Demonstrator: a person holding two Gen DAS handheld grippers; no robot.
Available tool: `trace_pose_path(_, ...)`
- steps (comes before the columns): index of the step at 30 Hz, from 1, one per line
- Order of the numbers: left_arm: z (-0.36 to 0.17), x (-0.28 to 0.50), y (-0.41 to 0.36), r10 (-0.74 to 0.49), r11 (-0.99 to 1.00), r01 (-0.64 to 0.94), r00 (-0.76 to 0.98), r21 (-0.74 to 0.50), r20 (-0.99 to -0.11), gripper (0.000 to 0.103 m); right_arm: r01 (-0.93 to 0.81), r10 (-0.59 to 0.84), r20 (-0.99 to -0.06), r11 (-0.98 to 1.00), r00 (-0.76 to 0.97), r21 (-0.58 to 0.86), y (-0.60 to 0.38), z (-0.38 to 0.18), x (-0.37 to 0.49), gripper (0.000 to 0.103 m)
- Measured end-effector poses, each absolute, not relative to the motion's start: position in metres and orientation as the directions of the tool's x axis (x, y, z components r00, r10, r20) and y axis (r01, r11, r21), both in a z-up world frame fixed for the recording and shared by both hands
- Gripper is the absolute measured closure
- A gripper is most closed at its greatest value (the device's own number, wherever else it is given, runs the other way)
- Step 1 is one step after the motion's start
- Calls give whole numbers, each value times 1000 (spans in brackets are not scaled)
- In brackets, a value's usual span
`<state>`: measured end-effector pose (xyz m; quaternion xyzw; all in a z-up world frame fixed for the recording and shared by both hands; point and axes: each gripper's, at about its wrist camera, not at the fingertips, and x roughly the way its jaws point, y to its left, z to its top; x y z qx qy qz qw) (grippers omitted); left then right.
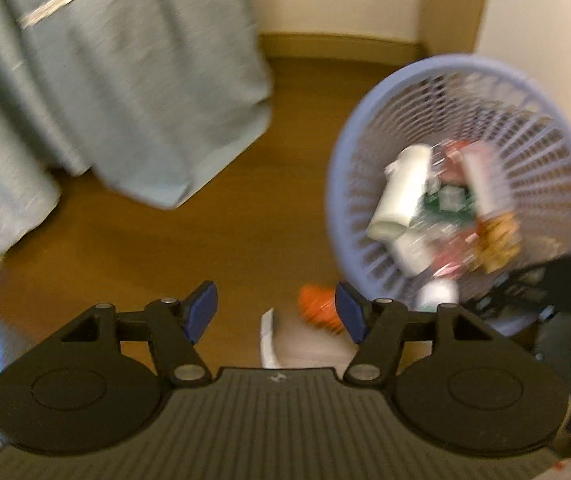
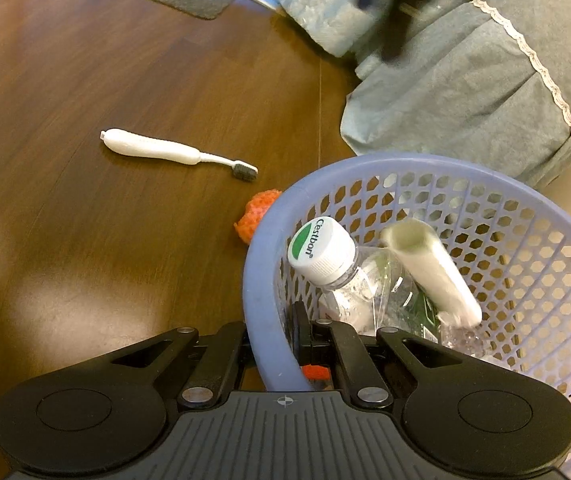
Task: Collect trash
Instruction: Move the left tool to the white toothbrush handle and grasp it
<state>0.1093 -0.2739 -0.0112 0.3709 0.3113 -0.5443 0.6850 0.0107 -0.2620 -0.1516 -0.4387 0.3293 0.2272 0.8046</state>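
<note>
The right gripper is clamped on the lavender basket rim, while the left gripper, jaws apart and empty, hangs over an orange scrap beside it.

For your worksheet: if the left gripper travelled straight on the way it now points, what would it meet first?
Probably the bare wooden floor: nothing lies between the open left gripper fingers. The orange netting and basket sit to the right, though blur obscures depth.

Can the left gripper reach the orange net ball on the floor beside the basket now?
Probably yes. The left gripper has open, empty jaws, and the orange net ball lies just ahead on bare floor, outside the basket.
</note>
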Motion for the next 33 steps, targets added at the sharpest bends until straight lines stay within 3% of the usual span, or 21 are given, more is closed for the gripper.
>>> trace_pose_path(12,-69,139,-212,-446,234,962,237,143,-863,43,-644,61,-723,511,688,-570,-260,-155,15,102)
trace_pose_path(33,-135,139,-208,-379,277,955,212,108,-901,48,-625,-6,-717,486,697,-611,-267,-171,24,101)
